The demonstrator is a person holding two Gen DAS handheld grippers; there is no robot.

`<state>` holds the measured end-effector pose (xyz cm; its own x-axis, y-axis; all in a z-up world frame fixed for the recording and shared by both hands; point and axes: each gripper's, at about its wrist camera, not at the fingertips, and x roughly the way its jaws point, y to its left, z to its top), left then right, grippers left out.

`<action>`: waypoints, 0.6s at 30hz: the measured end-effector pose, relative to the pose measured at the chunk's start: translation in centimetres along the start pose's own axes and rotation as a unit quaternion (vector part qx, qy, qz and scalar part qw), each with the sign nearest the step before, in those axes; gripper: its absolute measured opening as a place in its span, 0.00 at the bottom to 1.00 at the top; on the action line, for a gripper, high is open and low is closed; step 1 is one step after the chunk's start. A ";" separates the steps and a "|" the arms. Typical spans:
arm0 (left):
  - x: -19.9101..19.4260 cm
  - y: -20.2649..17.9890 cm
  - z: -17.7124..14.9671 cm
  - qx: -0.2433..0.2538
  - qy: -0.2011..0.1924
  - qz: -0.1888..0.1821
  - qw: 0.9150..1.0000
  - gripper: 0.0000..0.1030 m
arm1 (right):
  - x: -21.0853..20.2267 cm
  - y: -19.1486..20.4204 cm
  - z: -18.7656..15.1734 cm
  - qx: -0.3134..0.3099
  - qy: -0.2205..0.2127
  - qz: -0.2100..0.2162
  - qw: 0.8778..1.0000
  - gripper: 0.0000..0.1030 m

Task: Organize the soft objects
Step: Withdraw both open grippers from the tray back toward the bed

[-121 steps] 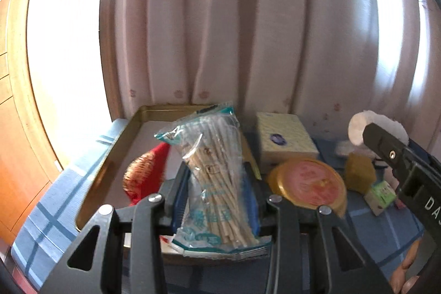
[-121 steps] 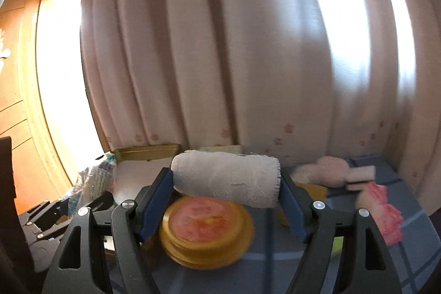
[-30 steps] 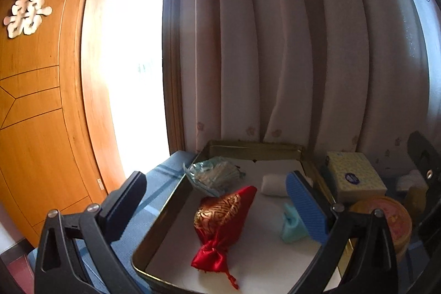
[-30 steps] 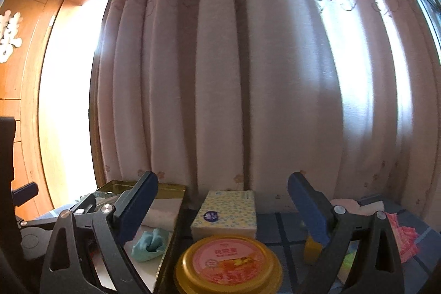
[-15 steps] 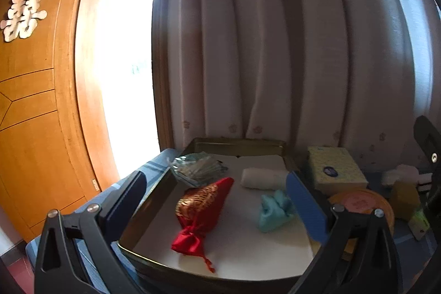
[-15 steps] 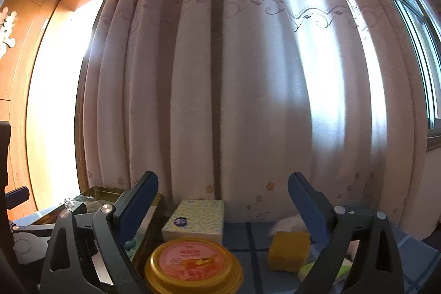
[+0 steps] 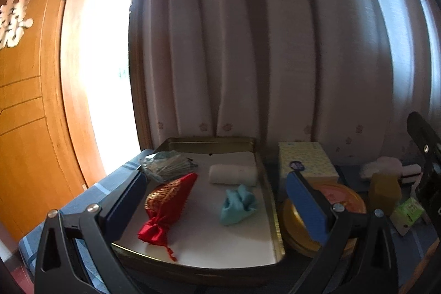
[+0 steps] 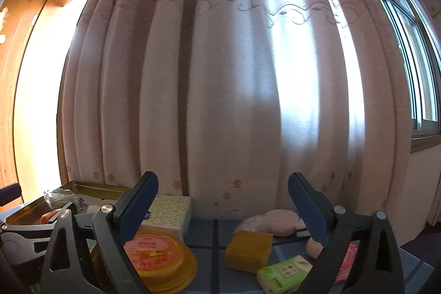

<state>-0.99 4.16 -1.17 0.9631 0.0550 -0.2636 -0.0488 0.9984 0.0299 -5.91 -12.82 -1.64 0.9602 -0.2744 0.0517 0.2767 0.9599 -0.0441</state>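
A gold metal tray (image 7: 271, 207) with a white liner holds a red drawstring pouch (image 7: 168, 207), a white gauze roll (image 7: 233, 175), a crumpled light-blue cloth (image 7: 237, 204) and a plastic bag of sticks (image 7: 168, 166). My left gripper (image 7: 216, 197) is open and empty above the tray's near part. My right gripper (image 8: 223, 207) is open and empty above a yellow sponge (image 8: 248, 250), a green tissue packet (image 8: 284, 276), a pink fluffy item (image 8: 275, 222) and a pink-red cloth (image 8: 347, 261). The tray's far corner (image 8: 80, 188) shows in the right wrist view.
A round yellow tin with a pink lid (image 8: 160, 258) and a yellow tissue box (image 8: 168, 214) stand just right of the tray; both also show in the left wrist view, the tin (image 7: 347, 201) and the box (image 7: 306, 161). A curtain (image 8: 234, 87) hangs close behind. The table has a blue checked cloth (image 8: 209, 236).
Four seconds ago the left gripper held the bag of sticks and the right held the gauze roll; both now lie in the tray. Both grippers have drawn back slightly in the last second.
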 end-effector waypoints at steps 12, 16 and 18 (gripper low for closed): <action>-0.7 -3.6 -0.2 0.016 0.001 -0.028 0.999 0.99 | -0.5 -3.6 0.0 -0.002 -0.010 -0.032 0.999 0.94; -1.1 -4.8 -0.4 0.022 0.000 -0.036 0.999 0.99 | -0.6 -4.8 0.0 -0.003 -0.012 -0.042 0.999 0.94; -1.1 -5.4 -0.4 0.026 0.000 -0.040 0.999 0.99 | -0.6 -5.6 0.0 -0.003 -0.012 -0.051 0.999 0.94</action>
<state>-1.93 -1.29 -1.45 0.9634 -0.0249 -0.2668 0.0421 0.9974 0.0588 -8.03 -18.01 -1.45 0.9261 -0.3685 0.0809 0.3726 0.9270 -0.0435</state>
